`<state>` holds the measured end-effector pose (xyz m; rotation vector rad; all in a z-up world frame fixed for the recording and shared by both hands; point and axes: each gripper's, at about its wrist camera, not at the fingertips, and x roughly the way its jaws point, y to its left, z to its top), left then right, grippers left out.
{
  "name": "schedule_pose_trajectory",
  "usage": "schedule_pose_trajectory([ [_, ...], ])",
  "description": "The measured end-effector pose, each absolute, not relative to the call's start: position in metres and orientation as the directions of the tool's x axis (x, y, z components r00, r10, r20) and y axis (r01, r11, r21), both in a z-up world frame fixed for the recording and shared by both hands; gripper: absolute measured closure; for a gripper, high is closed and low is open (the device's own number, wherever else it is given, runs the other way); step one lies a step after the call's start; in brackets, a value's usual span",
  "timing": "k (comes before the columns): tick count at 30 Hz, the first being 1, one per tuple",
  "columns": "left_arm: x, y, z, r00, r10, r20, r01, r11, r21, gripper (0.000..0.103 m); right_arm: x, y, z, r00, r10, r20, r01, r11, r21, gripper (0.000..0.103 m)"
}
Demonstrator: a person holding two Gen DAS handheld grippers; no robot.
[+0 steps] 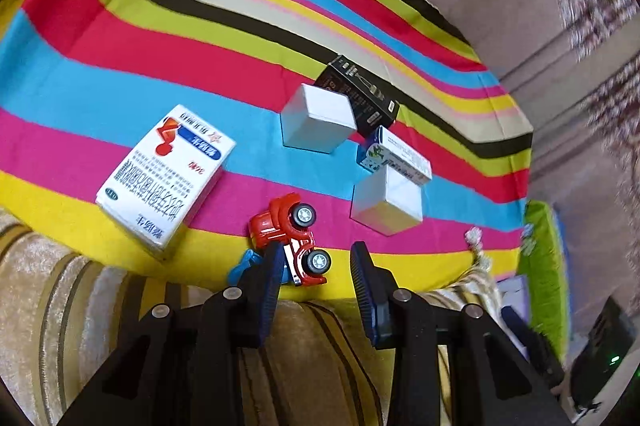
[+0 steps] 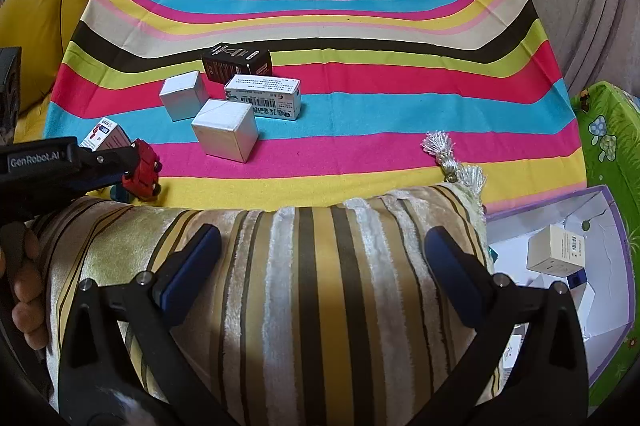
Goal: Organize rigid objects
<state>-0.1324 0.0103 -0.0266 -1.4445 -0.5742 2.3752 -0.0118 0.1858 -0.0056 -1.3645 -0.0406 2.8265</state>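
Striped cloth (image 2: 360,113); your left gripper (image 1: 316,262) is spread, toy truck (image 1: 294,238) touching one finger. Right gripper (image 2: 320,258) spread, empty, over cushion (image 2: 304,286).

toy truck (image 1: 294,238): glossy plastic | striped cloth (image 1: 120,65): matt woven

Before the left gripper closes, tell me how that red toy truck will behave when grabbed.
The red toy truck lies on its side with its wheels off the striped cloth, so it probably won't roll away now. Its hard, glossy body looks rigid but may slip between the pads. Set back upright, it would likely roll. The left gripper stands open around it.
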Motion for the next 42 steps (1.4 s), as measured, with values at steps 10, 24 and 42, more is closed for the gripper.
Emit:
schedule_pose_trajectory([
  [10, -0.125, 0.076, -0.019, -0.463, 0.212, -0.86, -0.266, -0.959, -0.093, 0.076, -0.012, 0.185, -0.005, -0.622, 0.014, -0.783, 0.009, -1.0, -0.025, 0.0],
  [24, -0.11, 0.025, 0.011, -0.535, 0.386, -0.752, -0.245, -0.922, -0.3, 0.057, -0.014, 0.184, -0.005, -0.608, 0.003, -0.794, 0.021, -1.0, -0.02, 0.0],
  [42, -0.147, -0.035, -0.007, -0.505, 0.203, -0.839, -0.097, -0.979, -0.179, 0.041, -0.063, 0.155, -0.005, -0.542, -0.101, -0.835, 0.13, -0.991, 0.035, 0.001],
])
